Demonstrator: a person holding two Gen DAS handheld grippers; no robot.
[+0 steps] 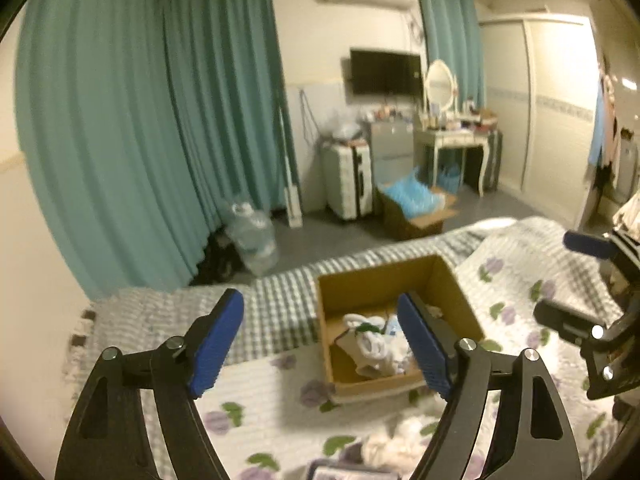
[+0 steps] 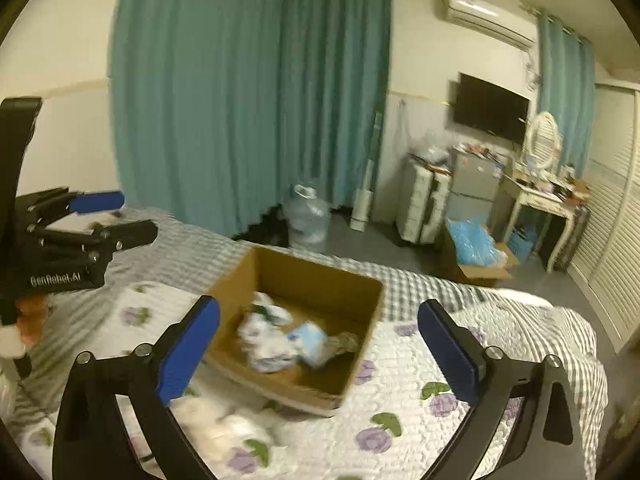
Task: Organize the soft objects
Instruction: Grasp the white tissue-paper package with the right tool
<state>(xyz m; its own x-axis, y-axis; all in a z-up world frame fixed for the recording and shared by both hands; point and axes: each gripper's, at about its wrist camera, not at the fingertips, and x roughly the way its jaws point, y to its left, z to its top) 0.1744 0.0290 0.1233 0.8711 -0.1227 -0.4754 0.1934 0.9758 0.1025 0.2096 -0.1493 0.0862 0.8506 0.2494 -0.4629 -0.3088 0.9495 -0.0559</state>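
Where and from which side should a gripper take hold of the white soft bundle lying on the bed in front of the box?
Probably pinch a raised fold near the top of the white bundle, coming straight down from above. It lies loose and crumpled on the quilt, outside the box. The right gripper is open and nearest.

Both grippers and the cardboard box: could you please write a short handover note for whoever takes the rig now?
Left gripper: open, empty, above the bed.
Right gripper: open, empty, facing the box.
Cardboard box sits open on the floral quilt; several soft cloth items already lie inside.
Left to do: a white soft pile lies on the quilt just in front of the box; it likely goes in next.
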